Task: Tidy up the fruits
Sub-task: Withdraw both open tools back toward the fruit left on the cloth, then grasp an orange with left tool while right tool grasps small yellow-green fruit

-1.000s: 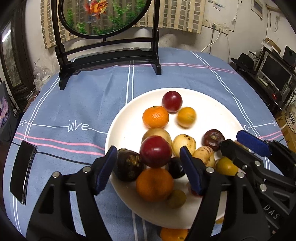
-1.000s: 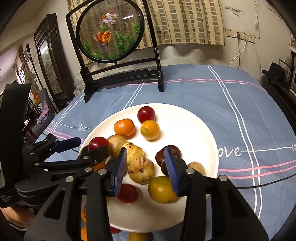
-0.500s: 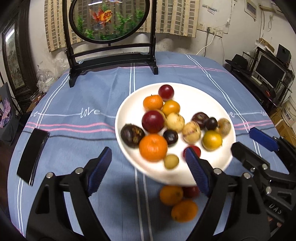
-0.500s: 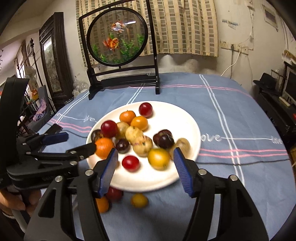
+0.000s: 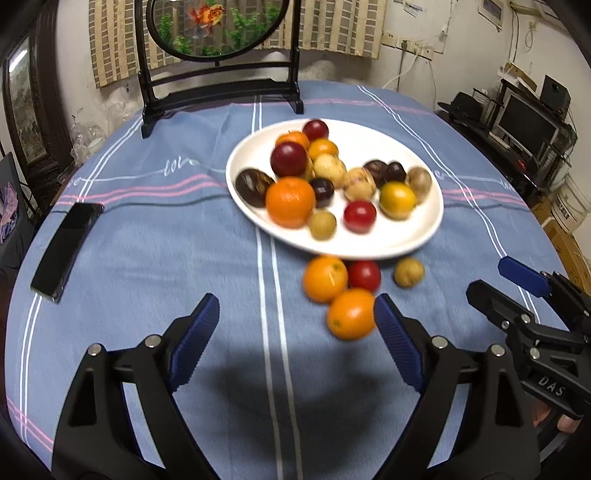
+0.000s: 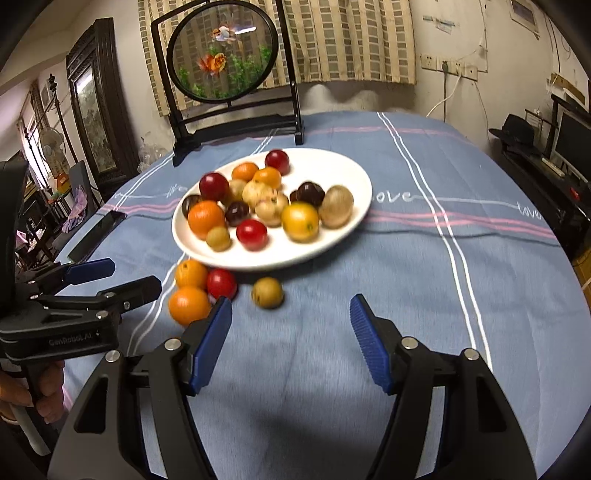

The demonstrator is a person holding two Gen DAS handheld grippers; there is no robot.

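Note:
A white plate (image 5: 369, 144) (image 6: 343, 177) on the blue tablecloth holds several fruits: oranges, red plums, dark plums and pale yellow ones. In front of its near rim lie two oranges (image 5: 350, 314) (image 6: 188, 305), a red plum (image 5: 364, 275) (image 6: 221, 283) and a small yellow-brown fruit (image 5: 408, 272) (image 6: 267, 292). My left gripper (image 5: 295, 341) is open and empty, just short of the nearest orange. My right gripper (image 6: 290, 341) is open and empty, near the loose fruits; it also shows at the right of the left wrist view (image 5: 506, 284).
A black phone (image 5: 66, 245) lies on the cloth at the left. A round fish-painting screen on a black stand (image 5: 218, 33) (image 6: 225, 55) stands behind the plate. A shelf with a monitor (image 5: 524, 122) is beyond the table's right edge.
Both grippers have pulled back from over the plate toward the table's near side. The right gripper's jaws have opened wider. The loose fruits in front of the plate have come into view.

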